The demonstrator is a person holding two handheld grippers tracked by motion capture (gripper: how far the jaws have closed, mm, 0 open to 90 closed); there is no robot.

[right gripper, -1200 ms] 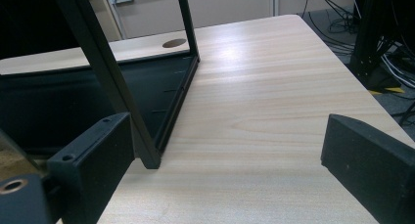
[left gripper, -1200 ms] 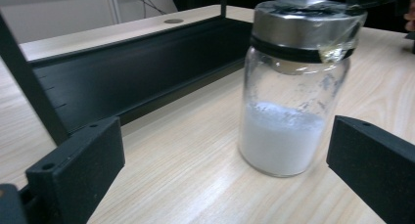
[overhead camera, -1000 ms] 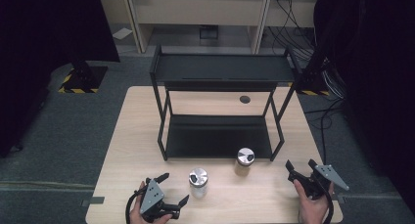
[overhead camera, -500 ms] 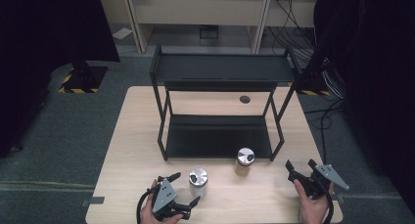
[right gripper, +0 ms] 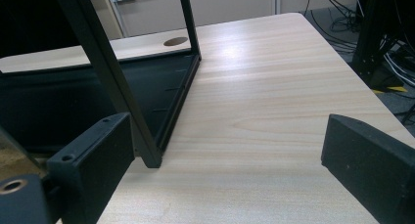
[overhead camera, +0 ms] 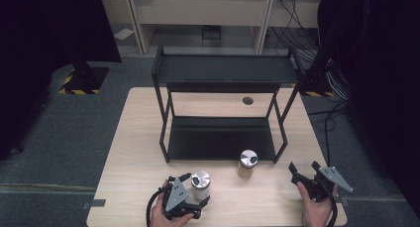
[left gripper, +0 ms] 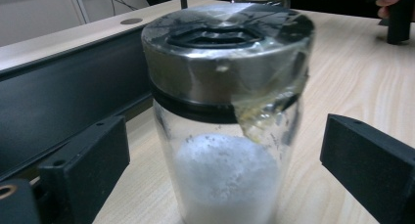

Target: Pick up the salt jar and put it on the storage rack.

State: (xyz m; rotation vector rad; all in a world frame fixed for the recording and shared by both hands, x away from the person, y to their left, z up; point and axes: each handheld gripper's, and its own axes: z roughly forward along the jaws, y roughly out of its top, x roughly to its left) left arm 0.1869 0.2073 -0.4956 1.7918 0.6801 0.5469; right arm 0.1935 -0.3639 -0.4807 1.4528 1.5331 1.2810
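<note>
A glass jar (overhead camera: 200, 183) with a steel lid and white powder stands on the wooden table near the front edge. My left gripper (overhead camera: 195, 190) has this jar (left gripper: 225, 136) between its jaws; the jaws have just been closing, but a gap shows on each side and the pads do not press on the glass. A second steel-lidded jar (overhead camera: 247, 160) stands to the right, just before the rack. At the front right, my right gripper (overhead camera: 303, 167) is open with nothing in it, and it (right gripper: 225, 170) points at bare table beside the rack's leg (right gripper: 122, 87).
A black two-level metal rack (overhead camera: 223, 73) stands mid-table, and its lower tray (left gripper: 58, 97) runs just behind the jar. A cable hole (overhead camera: 247, 100) sits behind it. The table edge (right gripper: 372, 97) lies close on the right; cables and a dark stand (overhead camera: 317, 73) are on the floor beyond.
My left gripper has moved to the right along the front edge until its jaws stand on both sides of the powder jar. The right gripper and both jars stay put.
</note>
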